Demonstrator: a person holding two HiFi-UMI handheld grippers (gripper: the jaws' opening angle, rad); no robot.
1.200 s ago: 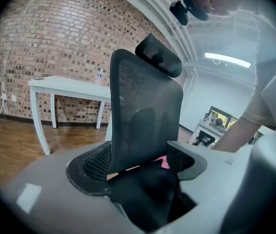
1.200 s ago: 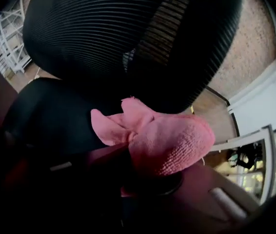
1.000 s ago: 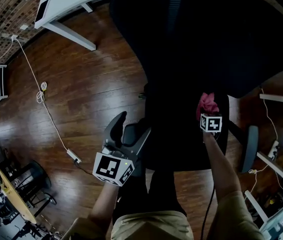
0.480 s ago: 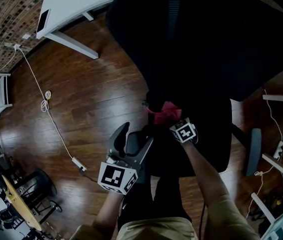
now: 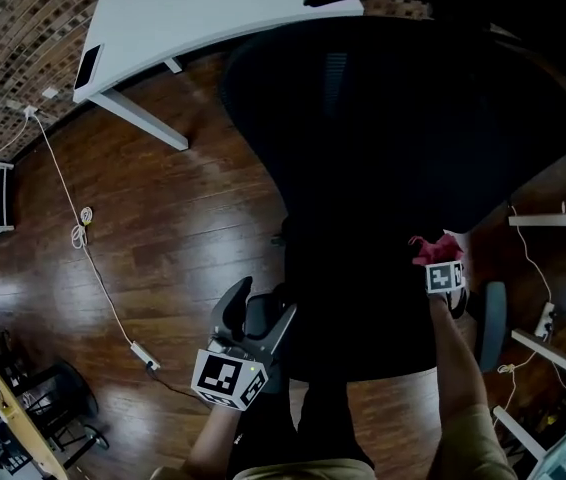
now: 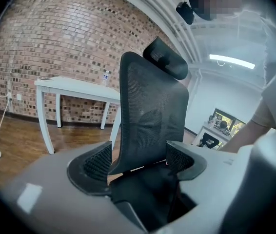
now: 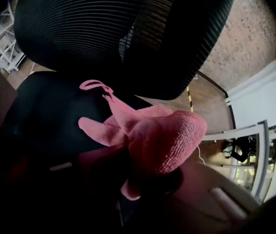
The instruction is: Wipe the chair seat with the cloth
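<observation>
Wiping is judged partway done: the cloth (image 7: 169,138) is clenched in the right tongs (image 5: 440,264) at the chair seat's (image 5: 363,303) right edge, while the left tongs (image 5: 258,313) are held released and empty.

My gripper (image 7: 150,174) has its jaws clamped on the pink cloth (image 7: 165,138), which bunches out ahead of them. The dark seat (image 7: 45,106) lies beyond and the mesh backrest (image 7: 104,28) above.

No words, brands or numbers can be read in any view — nothing legible at all.
</observation>
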